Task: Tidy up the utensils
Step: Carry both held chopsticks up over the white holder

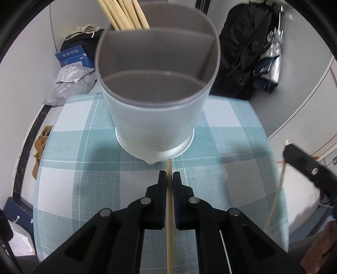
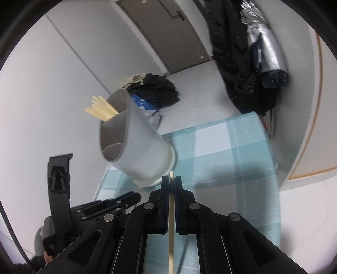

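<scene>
On the teal-and-white checked woven tablecloth (image 1: 84, 168) stands a frosted translucent plastic utensil holder with a grey divided insert (image 1: 155, 118), round and tapering to a paler base ring. Its rear compartment at 12 o'clock already holds a bundle of pale wooden chopsticks (image 1: 124, 14); the middle and front compartments look empty. Left gripper (image 1: 169, 176), black hinged plastic with metal rivets, is clamped tight on a single thin pale wooden chopstick (image 1: 169, 210), whose tip pokes past the fingers toward the holder's base at 12. Right gripper (image 2: 171, 181) is likewise pinched shut on a second slim pale wooden chopstick (image 2: 171, 221), tip just clear of the pads; from this side the holder sits at about 11 o'clock and the left tool shows at 8.

Step, as I judge it: both sticks picked up, carry-to-holder underway, nothing dropped in yet. Next move likely calls for raising each stick above the rim, tipping it near upright, lining it over the rear compartment with the others, then releasing. Sticks are smooth, rigid, narrow; they could swivel in the pads. Holder wall looks slick and light, so a knock on the rim may tip it. Cloth is coarse weave, flat.
</scene>
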Tool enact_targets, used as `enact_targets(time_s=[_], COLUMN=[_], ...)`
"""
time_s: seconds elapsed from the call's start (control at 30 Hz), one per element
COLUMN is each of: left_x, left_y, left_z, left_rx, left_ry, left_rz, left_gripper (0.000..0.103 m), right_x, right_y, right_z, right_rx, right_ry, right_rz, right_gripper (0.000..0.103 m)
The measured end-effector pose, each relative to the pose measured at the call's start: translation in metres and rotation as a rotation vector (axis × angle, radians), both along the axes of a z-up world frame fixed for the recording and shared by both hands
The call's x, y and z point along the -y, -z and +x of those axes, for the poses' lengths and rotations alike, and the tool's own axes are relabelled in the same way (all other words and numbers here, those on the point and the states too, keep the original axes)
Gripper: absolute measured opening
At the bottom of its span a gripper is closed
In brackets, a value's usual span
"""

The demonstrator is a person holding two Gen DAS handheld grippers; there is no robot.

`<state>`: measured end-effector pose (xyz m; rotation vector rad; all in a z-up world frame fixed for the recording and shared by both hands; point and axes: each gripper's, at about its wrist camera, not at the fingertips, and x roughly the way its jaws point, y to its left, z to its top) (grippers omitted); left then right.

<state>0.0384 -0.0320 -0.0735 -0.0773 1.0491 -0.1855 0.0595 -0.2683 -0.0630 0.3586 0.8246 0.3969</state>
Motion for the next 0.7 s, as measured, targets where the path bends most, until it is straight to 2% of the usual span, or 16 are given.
enact_targets(time_s=[0.13, 0.23, 0.3, 0.37, 0.47, 0.57, 0.7], left_x=[0.009, -0.002, 0.012, 0.017, 0.022, 0.026, 0.021], left_y=[-0.018, -0.035, -0.039, -0.049, -0.061, -0.064, -0.069], left_z=[-0.001, -0.009, 0.001, 0.0, -0.01, -0.018, -0.029], left_rx=[0.055, 0.127, 0.174, 0.219, 0.279, 0.3, 0.305], left_ry=[-0.022, -0.036, -0.048, -0.05, -0.028, -0.017, -0.016], left_rz=[-0.084, -0.141, -0.194, -0.189, -0.168, -0.131, -0.142], left_gripper=[0.002, 0.002, 0.002, 0.002, 0.002, 0.002, 0.002], right_x=[-0.012, -0.017, -0.02, -0.022, -0.029, -0.033, -0.038], right_y=[-0.009, -0.012, -0.015, -0.022, -0.033, -0.038, -0.043], right_z=[-0.008, -0.013, -0.016, -0.023, -0.032, -0.037, -0.046], right_rx=[0.051, 0.071, 0.09, 0.136, 0.202, 0.234, 0.266], right_ry=[-0.037, -0.04, -0.044, -0.058, -0.07, -0.068, -0.063], right_rz=[-0.027, -0.029, -0.029, -0.001, -0.026, -0.034, -0.05], right_gripper=[0.004, 0.004, 0.004, 0.004, 0.004, 0.004, 0.004])
